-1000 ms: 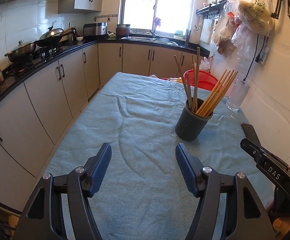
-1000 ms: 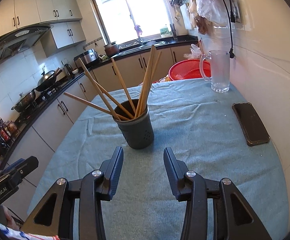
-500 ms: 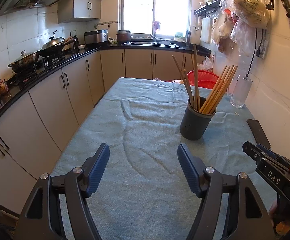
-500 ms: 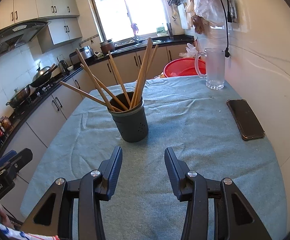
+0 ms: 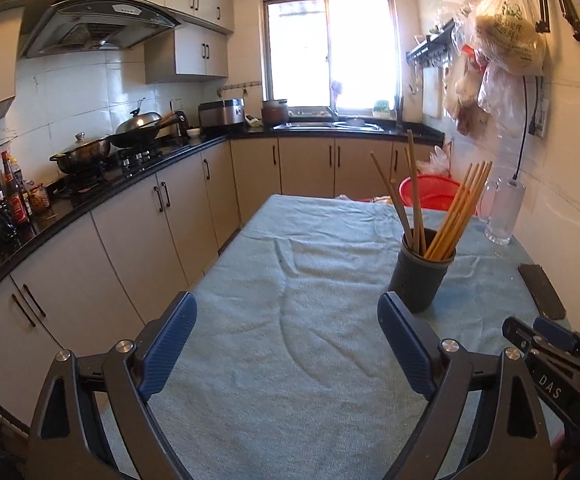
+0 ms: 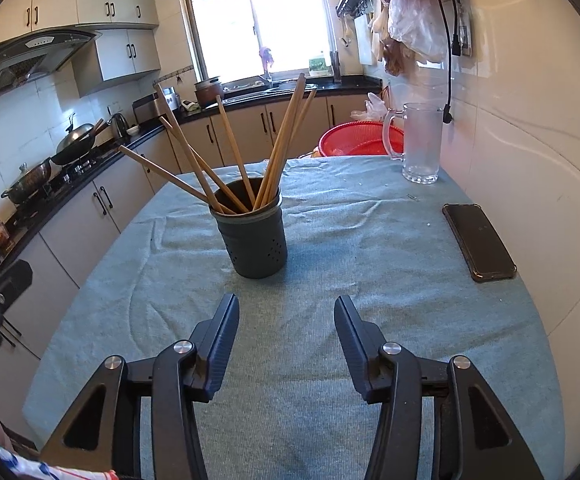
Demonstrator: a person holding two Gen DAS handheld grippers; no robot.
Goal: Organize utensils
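Left gripper [image 5: 286,344] fingers apart, empty. Right gripper [image 6: 286,342] fingers apart, empty. Dark holder [image 6: 254,240] with wooden chopsticks [image 6: 282,148] upright on teal tablecloth [image 6: 369,280], 12 o'clock of right gripper; phone [image 6: 478,242] at 2 o'clock.

From my seat, the table [image 6: 369,248] shows a pale blue-green cloth with a fine woven texture. The holder [image 6: 254,240] is dark grey, dotted with small holes low on its side, and the chopsticks [image 6: 278,148] in it are plain light brown wood. My left gripper [image 5: 286,340] and right gripper [image 6: 286,332] have black frames with silver bolts, and their fingers [image 6: 222,344] carry ribbed dark blue pads. The phone [image 6: 477,242] is glossy black. The mug [image 6: 421,144] is clear glass, the basket [image 6: 359,140] bright red mesh. The cabinets [image 5: 178,216] are beige with black handles under a black countertop [image 5: 102,196], and the wall tiles [image 5: 74,100] are white.
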